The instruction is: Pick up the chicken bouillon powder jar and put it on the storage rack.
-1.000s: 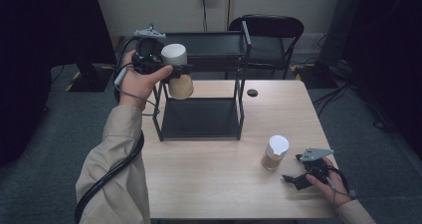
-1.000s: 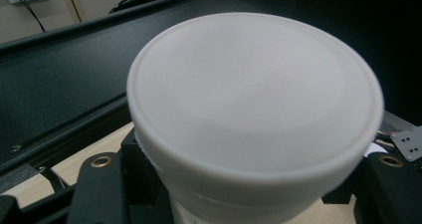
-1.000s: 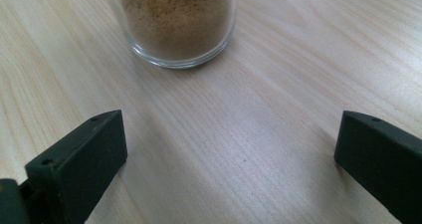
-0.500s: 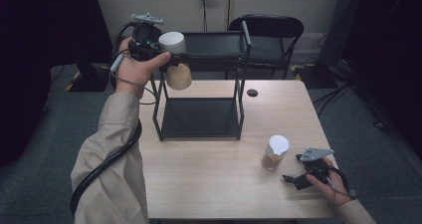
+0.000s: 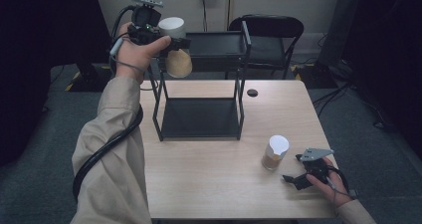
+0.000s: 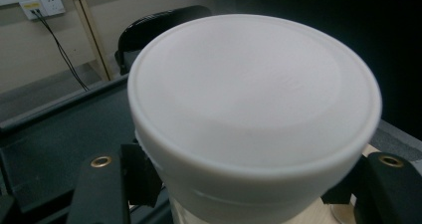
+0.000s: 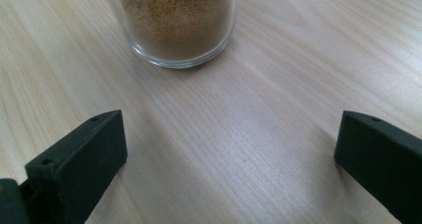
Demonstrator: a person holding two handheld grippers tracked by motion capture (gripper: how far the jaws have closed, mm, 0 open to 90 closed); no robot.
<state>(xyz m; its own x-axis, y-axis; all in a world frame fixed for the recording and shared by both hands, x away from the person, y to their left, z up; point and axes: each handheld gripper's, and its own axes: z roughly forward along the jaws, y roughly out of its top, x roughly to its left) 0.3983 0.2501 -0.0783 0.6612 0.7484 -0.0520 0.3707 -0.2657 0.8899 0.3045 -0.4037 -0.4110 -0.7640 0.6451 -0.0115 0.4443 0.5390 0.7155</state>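
Raised since the earlier frames: the left hand-held gripper (image 5: 175, 44) and the jar (image 5: 175, 47) clamped in it are carried higher, from beside the rack's front left post to the level of the top shelf (image 5: 219, 45) of the black 2-tier rack (image 5: 199, 84).

Jar in the left hand-held gripper: white lid, clear body filled with brown granules, tilted, lid toward the camera and base swung toward the rack. It is held in the air at the top shelf's left edge, not resting on it. In the left gripper view the white lid (image 6: 254, 99) is seen from close above, with 1 black jaw pressed against each side of the jar just under the lid. Jaws are closed on the jar.

Right hand-held gripper (image 5: 298, 171): kept in place at the near right part of the tabletop (image 5: 209, 179), held low by the right hand (image 5: 328, 181). Its jaws are spread wide with nothing between them, bare wood showing in the gap.

A 2nd jar (image 5: 274, 153), same white lid and brown contents, stands upright on the tabletop just beyond the right hand-held gripper, apart from its jaws. Its glass base (image 7: 176, 22) is seen ahead of the jaws in the right gripper view.

A small dark round object (image 5: 252, 92) lies on the tabletop to the right of the rack. A black chair (image 5: 266, 35) stands behind the tabletop.
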